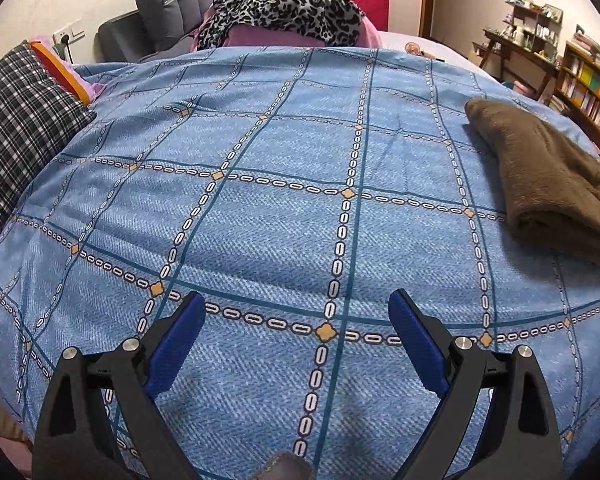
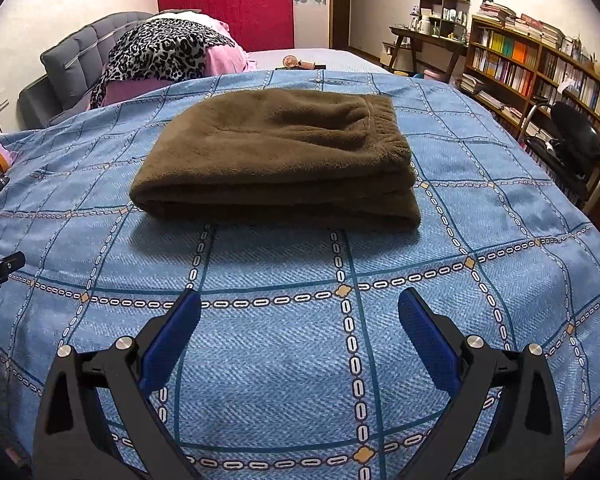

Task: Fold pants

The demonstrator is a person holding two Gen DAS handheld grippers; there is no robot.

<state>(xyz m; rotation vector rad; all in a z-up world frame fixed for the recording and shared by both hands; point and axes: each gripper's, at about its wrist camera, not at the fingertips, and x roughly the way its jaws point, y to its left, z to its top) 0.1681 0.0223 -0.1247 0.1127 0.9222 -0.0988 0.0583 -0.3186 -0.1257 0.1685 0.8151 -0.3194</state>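
Brown fleece pants (image 2: 276,164) sit folded on blue patterned bedspread (image 2: 280,360). Left gripper (image 1: 296,316) and right gripper (image 2: 300,312) both spread, empty, hovering clear of the bundle.

text: none legible | book spines on bookshelf (image 2: 512,68): too small to read | wall stickers: no readable words

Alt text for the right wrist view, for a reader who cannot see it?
Brown fleece pants lie folded in a neat stack on a blue patterned bedspread. The right gripper hovers open in front of them, touching nothing.
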